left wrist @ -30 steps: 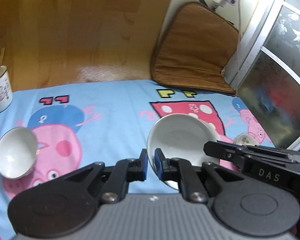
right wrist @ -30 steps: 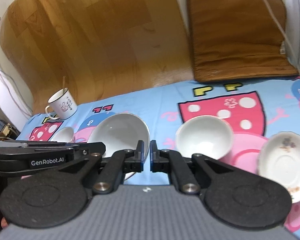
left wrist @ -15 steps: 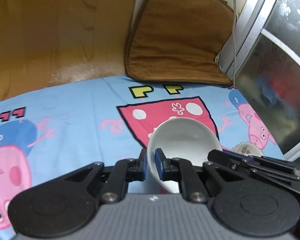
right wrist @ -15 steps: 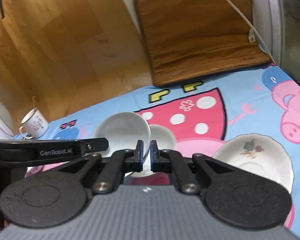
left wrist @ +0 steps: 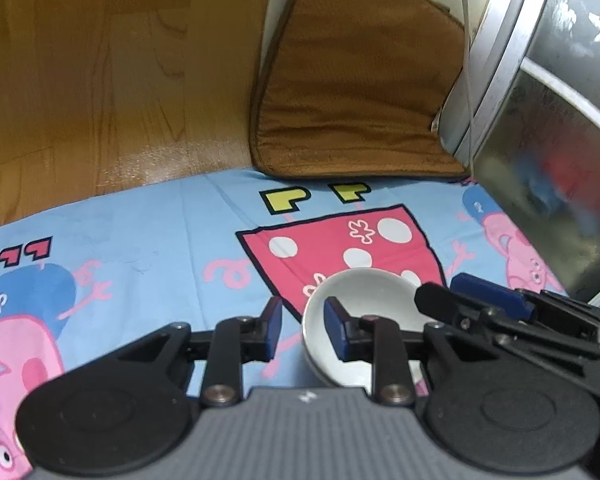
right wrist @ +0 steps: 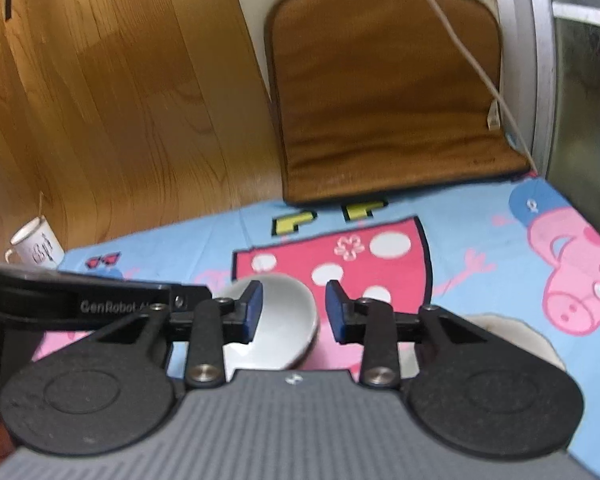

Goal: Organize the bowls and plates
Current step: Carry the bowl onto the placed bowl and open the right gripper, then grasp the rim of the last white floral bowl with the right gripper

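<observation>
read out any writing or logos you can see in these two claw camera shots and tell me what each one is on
"GenRobot A…": white lettering on the side of the left claw, cut off by a finger of the right claw.
Red marking on the white mug: too blurred to read.
Small white logo mark on each camera's grey housing: a symbol, no letters.
Yellow and red shapes on the cartoon cloth: not readable letters.

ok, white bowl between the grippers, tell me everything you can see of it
The white bowl is plain, glossy, ceramic-looking, round and empty. It sits upright, nested in a second white bowl whose rim shows just beneath, on the cartoon cloth. The left gripper straddles its rim, pads not pressing; the right gripper likewise. Both jaws have just been opening, releasing it.
</observation>
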Action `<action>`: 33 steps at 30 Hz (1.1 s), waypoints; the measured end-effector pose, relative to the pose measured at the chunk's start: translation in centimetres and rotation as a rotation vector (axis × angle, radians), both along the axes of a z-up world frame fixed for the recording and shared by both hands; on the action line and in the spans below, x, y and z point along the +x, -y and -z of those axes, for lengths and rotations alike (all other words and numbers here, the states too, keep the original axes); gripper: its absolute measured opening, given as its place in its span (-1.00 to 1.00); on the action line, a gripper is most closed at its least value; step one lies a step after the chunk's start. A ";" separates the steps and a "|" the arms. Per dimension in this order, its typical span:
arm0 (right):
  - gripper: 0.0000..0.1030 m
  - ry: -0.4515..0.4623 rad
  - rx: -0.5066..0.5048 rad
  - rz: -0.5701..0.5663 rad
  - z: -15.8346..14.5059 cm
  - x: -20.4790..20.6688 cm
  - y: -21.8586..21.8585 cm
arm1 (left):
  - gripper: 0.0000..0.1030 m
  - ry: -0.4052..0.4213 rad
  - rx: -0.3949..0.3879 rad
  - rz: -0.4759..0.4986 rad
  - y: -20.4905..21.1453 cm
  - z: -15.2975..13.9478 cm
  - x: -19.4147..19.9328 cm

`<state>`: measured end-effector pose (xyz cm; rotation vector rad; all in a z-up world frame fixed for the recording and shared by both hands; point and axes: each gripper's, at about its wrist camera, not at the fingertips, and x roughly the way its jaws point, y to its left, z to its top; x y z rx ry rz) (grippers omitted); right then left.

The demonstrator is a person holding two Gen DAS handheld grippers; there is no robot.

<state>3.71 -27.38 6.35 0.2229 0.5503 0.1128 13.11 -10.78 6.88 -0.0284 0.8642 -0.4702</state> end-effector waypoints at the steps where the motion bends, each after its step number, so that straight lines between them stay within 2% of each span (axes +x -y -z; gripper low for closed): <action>1: -0.26 0.010 0.001 -0.009 -0.3 -0.2 -0.2 | -0.53 0.009 -0.015 0.001 -0.6 -0.3 -0.5; 5: -0.26 0.026 -0.012 -0.093 -1.0 -1.1 -2.6 | -0.53 0.053 -0.062 0.012 -4.4 -0.9 -3.5; 9: -0.27 -0.029 -0.007 -0.210 -0.8 -0.9 -6.0 | -0.53 0.068 -0.056 -0.015 -9.3 -1.0 -5.9; 15: -0.29 -0.151 0.064 -0.363 0.0 1.1 -12.3 | -0.53 0.102 -0.022 -0.205 -19.7 -2.3 -6.1; 21: -0.28 -0.238 0.122 -0.435 0.5 3.6 -18.1 | -0.51 0.053 0.012 -0.349 -27.4 -1.4 -4.5; 27: -0.28 -0.291 0.104 -0.473 1.1 6.1 -22.8 | -0.47 -0.007 0.004 -0.348 -29.6 0.7 -2.8; 33: -0.30 -0.332 0.055 -0.468 1.3 8.9 -24.6 | -0.46 -0.046 -0.017 -0.316 -29.4 2.0 -2.0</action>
